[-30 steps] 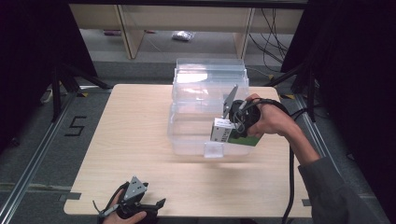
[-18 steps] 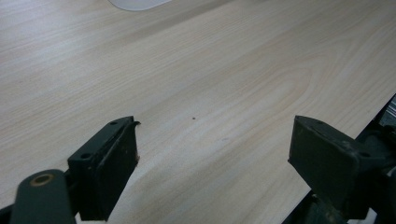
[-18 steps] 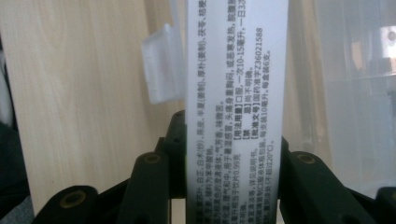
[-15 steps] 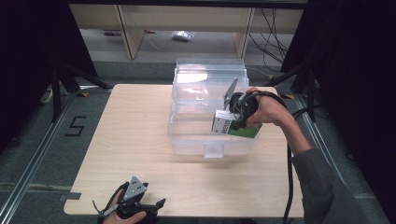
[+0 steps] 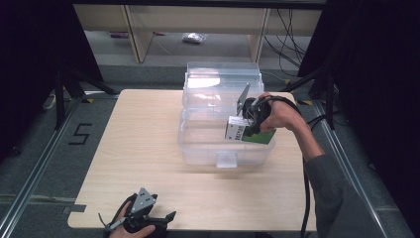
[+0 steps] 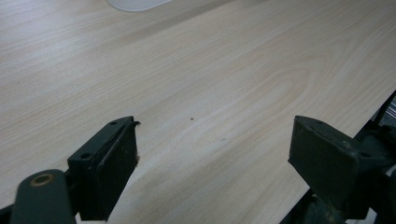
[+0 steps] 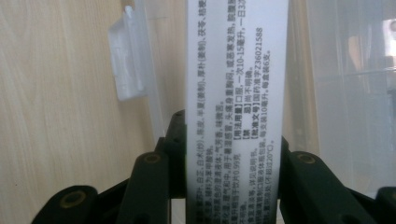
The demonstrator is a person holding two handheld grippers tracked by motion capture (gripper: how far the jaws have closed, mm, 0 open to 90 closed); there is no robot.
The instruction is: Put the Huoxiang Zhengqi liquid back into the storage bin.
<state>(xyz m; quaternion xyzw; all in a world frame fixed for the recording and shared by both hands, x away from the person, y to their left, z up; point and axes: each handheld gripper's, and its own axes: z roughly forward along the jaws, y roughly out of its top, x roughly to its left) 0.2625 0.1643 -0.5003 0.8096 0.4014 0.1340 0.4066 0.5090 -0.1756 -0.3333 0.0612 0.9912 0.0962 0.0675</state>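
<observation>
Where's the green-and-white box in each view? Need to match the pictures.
High view: green-and-white box right of centre, held by the right tongs at the clear bin.
Right gripper view: centre, its printed white face clamped between the jaws.
Left gripper view: not in it.
Shared landmark: the bin's front latch.

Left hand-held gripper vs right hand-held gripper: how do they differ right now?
The left hand-held gripper has its jaws wide apart with nothing between them; the right hand-held gripper is clamped on a white and green box. The left sits low at the near edge of the wooden table; the right is raised at the clear plastic bin, box inside its walls. Both have black jaws and are held by hand.
</observation>
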